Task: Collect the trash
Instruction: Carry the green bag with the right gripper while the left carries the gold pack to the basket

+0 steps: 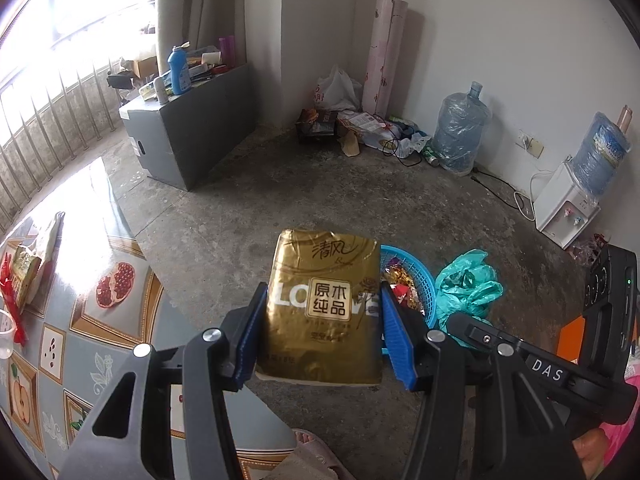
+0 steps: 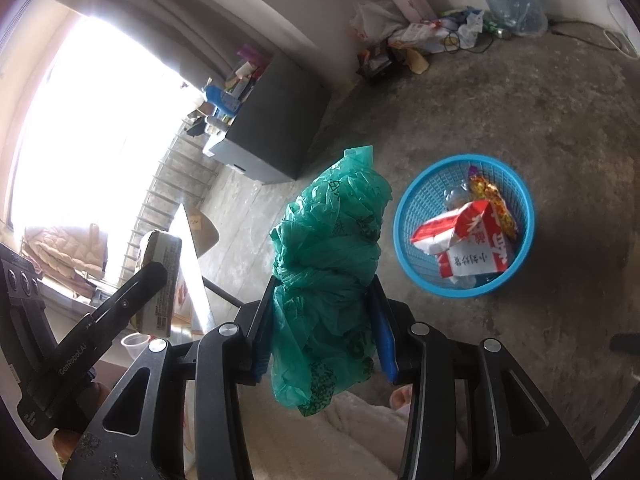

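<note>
The left gripper (image 1: 324, 320) clamps a gold tissue pack (image 1: 324, 304) between its blue fingers (image 1: 250, 340). Just beyond it on the concrete floor (image 1: 280, 192) sits a blue basket (image 1: 426, 292), beside a crumpled green plastic bag (image 1: 468, 284). The patterned desk (image 1: 100, 280) lies left.

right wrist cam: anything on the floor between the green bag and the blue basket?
Nothing: in the right wrist view only bare concrete floor shows between the green plastic bag and the blue basket.
</note>
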A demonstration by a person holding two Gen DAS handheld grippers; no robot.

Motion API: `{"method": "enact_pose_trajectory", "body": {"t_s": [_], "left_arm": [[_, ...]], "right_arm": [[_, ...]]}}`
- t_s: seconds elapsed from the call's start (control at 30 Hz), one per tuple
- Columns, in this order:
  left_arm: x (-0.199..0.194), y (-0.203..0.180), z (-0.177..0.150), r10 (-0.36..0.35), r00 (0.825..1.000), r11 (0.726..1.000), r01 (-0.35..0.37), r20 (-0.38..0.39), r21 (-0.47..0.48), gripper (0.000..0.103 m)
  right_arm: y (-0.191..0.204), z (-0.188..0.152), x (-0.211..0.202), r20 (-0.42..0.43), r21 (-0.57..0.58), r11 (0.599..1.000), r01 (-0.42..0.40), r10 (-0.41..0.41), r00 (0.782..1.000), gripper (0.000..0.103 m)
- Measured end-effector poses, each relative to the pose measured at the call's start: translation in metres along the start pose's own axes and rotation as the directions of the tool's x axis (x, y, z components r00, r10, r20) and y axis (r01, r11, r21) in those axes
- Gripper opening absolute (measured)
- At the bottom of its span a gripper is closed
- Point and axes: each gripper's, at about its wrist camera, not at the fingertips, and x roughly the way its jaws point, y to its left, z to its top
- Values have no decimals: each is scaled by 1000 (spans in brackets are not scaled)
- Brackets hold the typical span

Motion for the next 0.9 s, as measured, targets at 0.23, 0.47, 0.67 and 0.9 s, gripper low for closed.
{"method": "enact_pose_trajectory", "body": {"t_s": [0.23, 0.47, 0.67, 0.9], "left_arm": [[11, -12, 2, -9, 1000, 999, 9, -15, 31, 53], [20, -21, 4, -14, 1000, 998, 16, -27, 53, 52], [25, -29, 4, -19, 999, 998, 21, -31, 67, 52], [29, -34, 4, -22, 999, 996, 26, -41, 80, 53]], "right_arm": [[-11, 6, -2, 6, 29, 1000, 5, -5, 1000, 40], [-18, 8, -4, 9, 56, 998, 12, -13, 1000, 40], [-23, 11, -5, 14, 76, 997, 20, -21, 1000, 40], [-28, 12, -7, 19, 97, 995, 22, -24, 1000, 40]]}}
